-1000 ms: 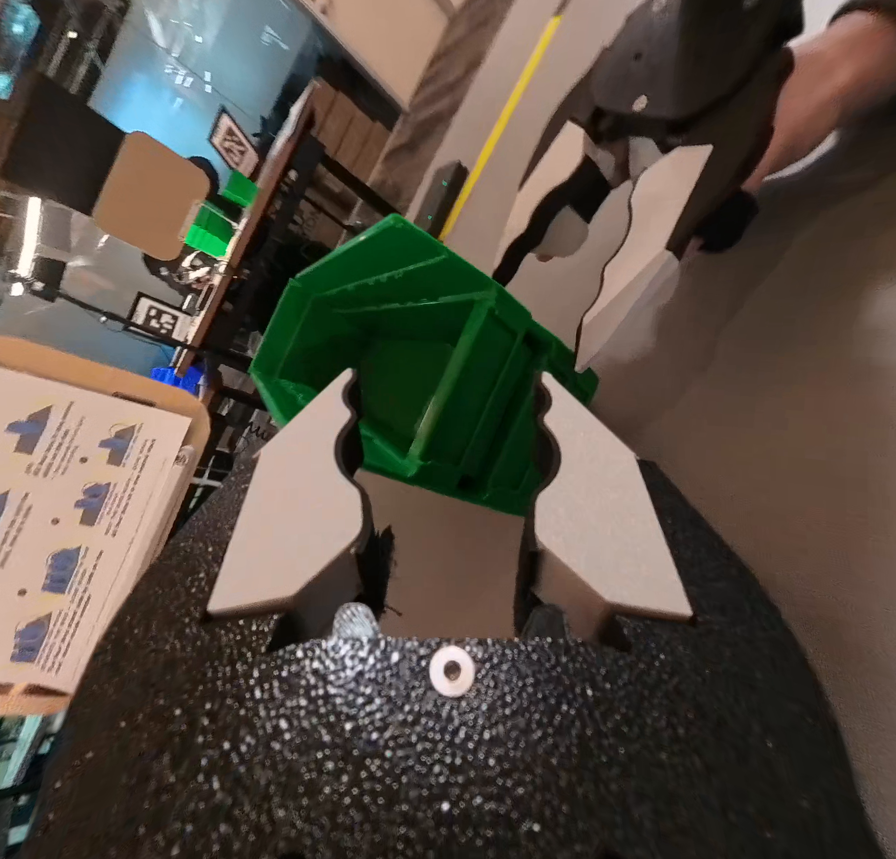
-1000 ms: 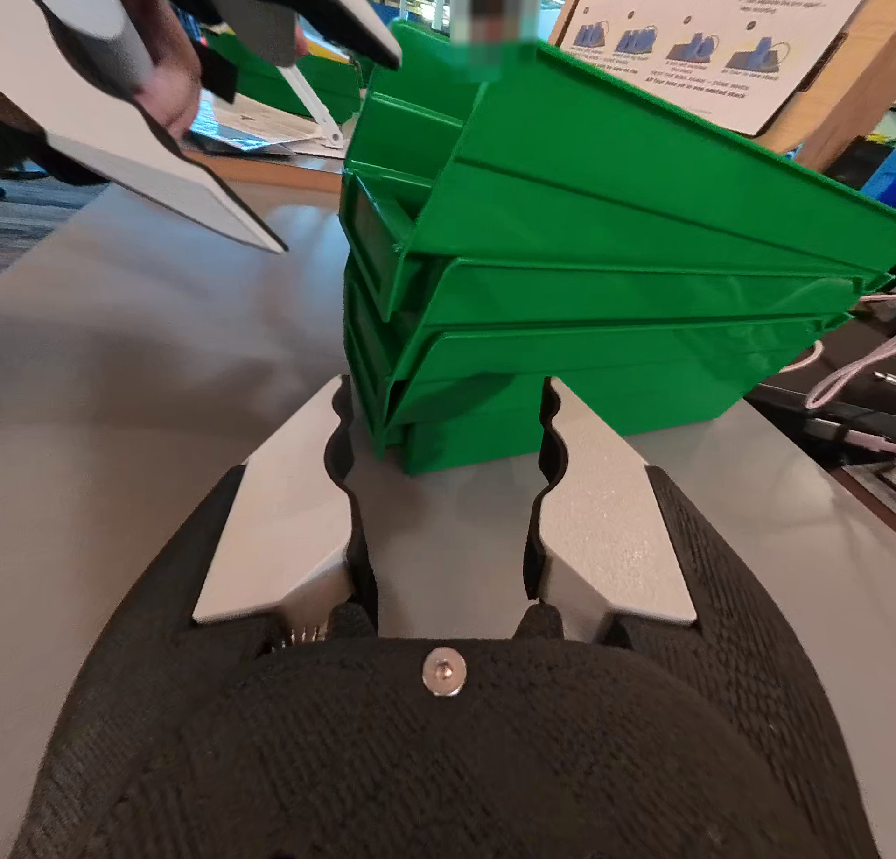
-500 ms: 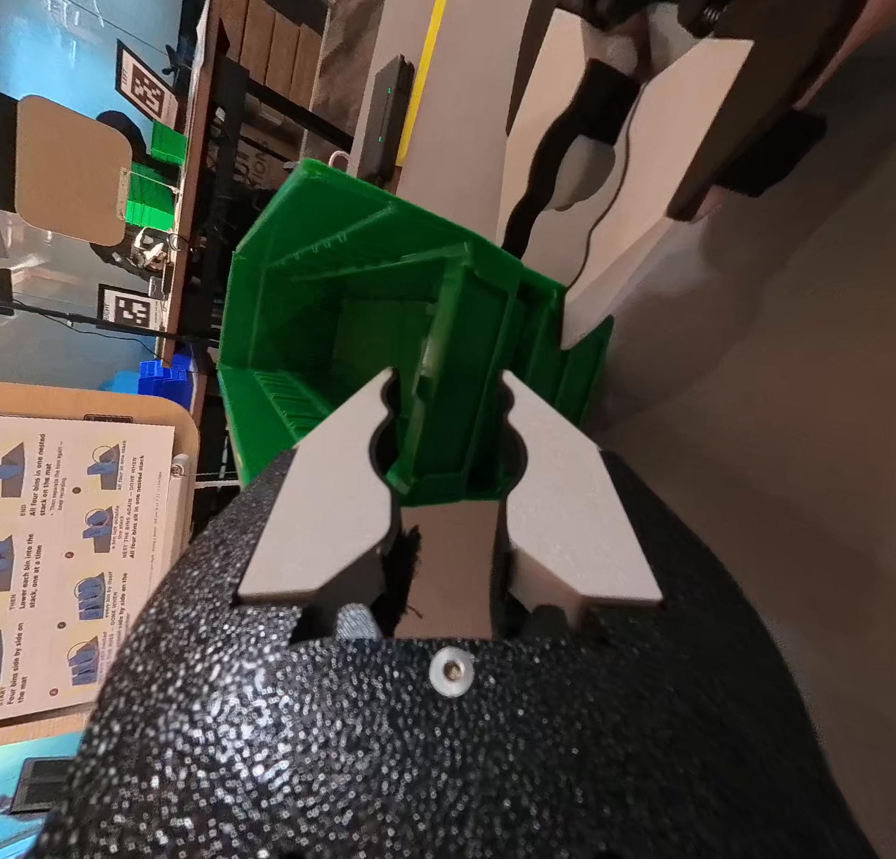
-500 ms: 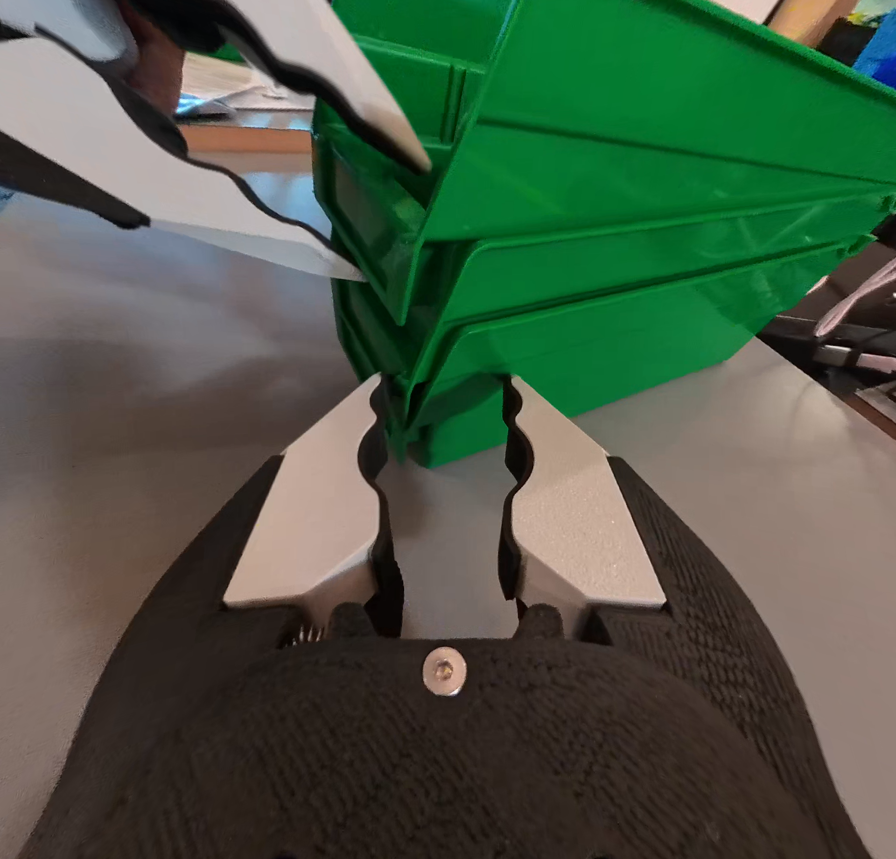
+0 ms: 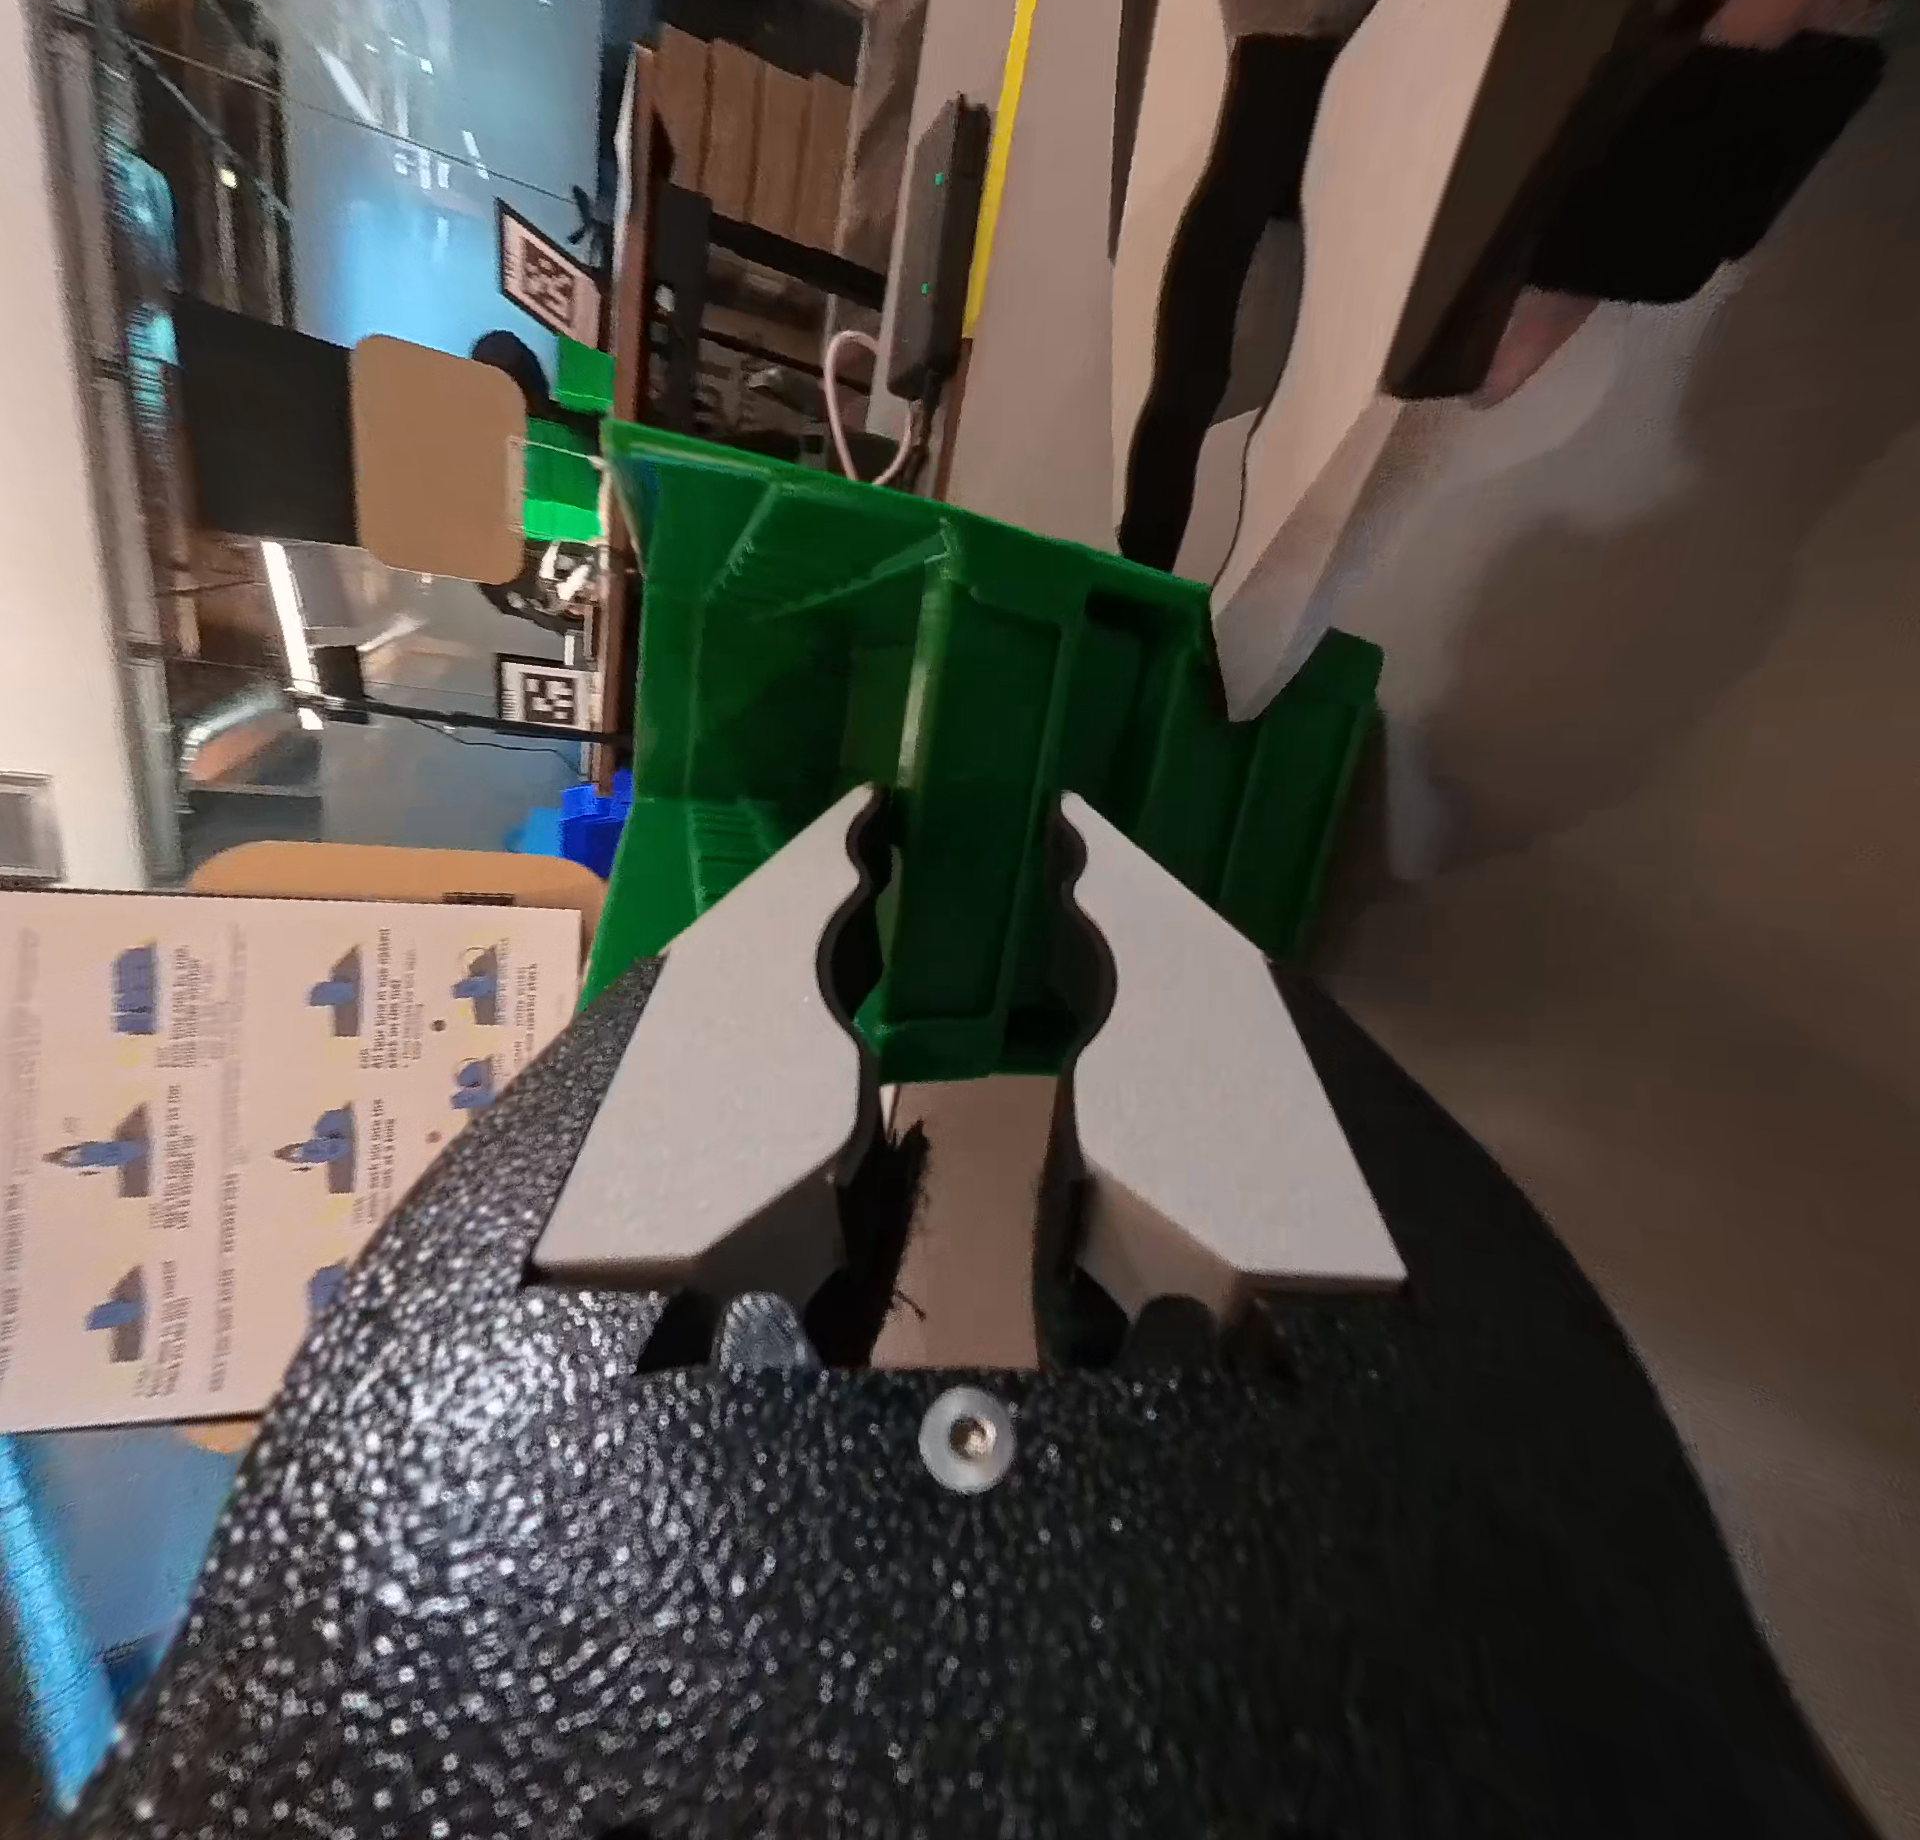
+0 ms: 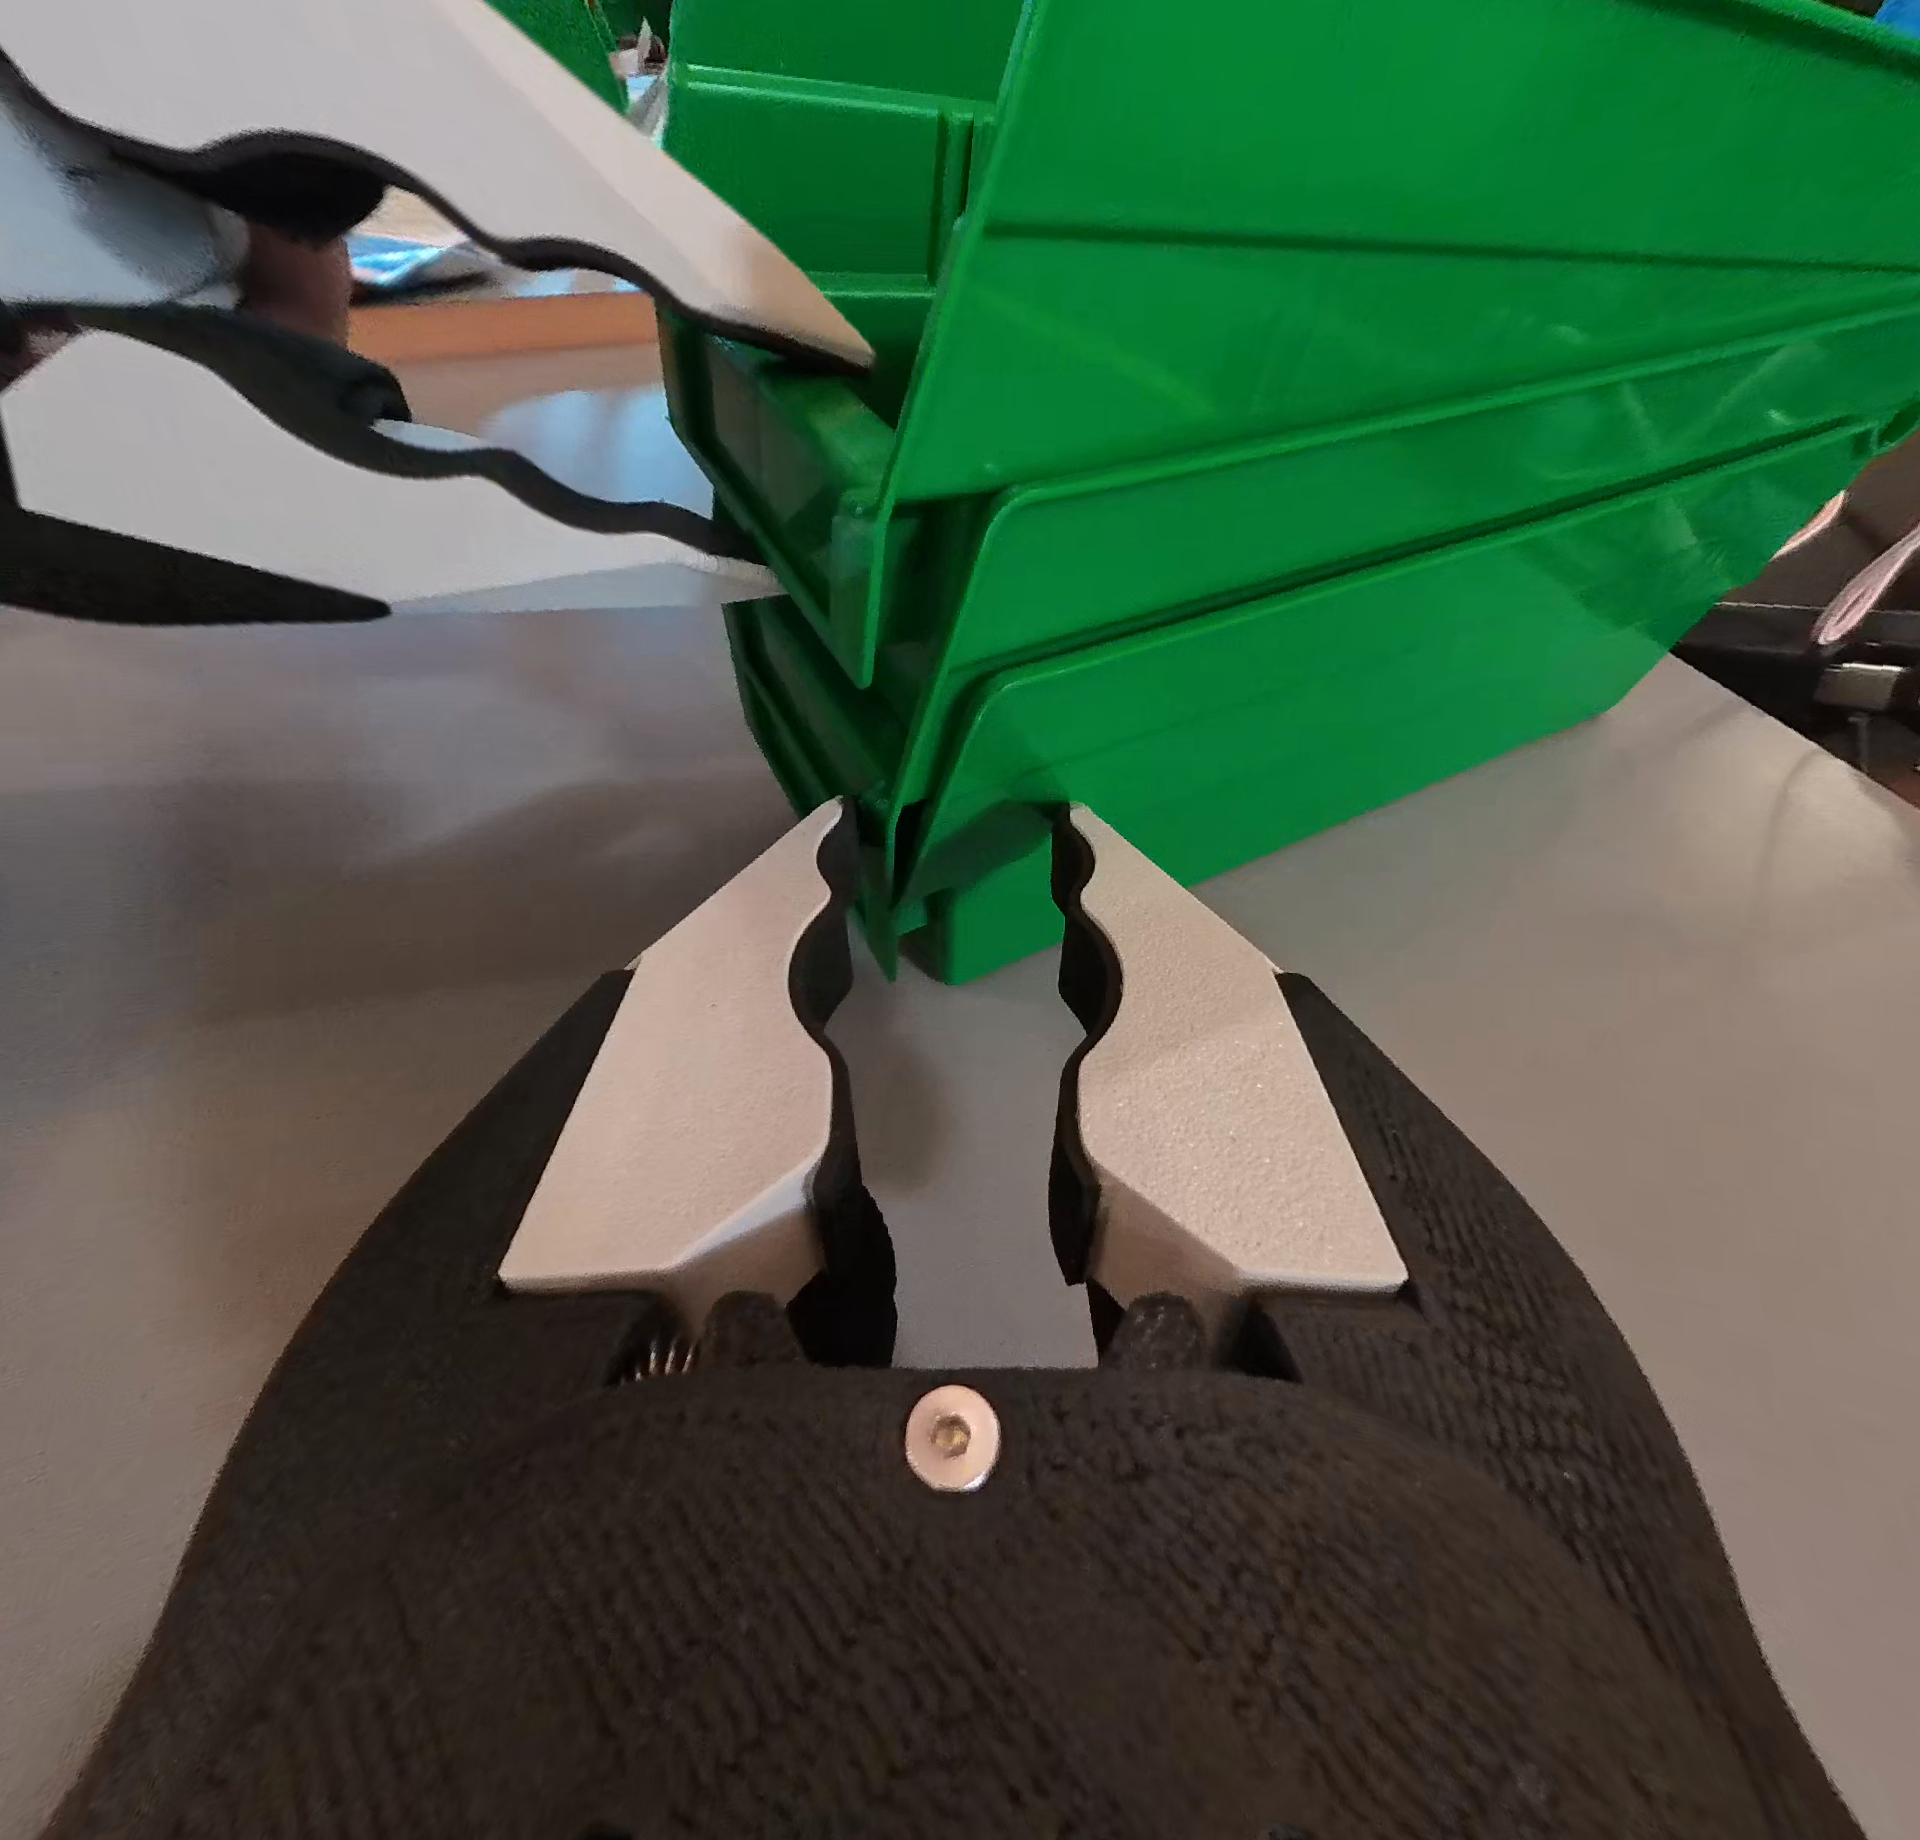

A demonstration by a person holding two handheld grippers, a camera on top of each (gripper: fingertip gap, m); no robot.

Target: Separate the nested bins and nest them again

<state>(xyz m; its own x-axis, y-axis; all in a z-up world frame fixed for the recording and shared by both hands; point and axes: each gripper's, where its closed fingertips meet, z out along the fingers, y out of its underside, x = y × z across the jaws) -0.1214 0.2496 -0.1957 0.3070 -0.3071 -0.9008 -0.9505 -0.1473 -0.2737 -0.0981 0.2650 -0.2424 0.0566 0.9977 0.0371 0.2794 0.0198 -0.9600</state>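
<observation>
Green bins point(image 5: 997, 751) sit nested on the grey desk point(image 5: 1662, 959), and the separating step looks just begun. In the left wrist view, the left tool point(image 5: 971, 834) has its jaws partly closed around the front lip of the top bin point(image 5: 966, 917), apparently clamped on it. In the right wrist view, the right tool point(image 6: 951, 834) brackets the bottom bin point(image 6: 987, 917) at the stack's front corner; whether it pinches is unclear. Next: lift top, pin bottom.
</observation>
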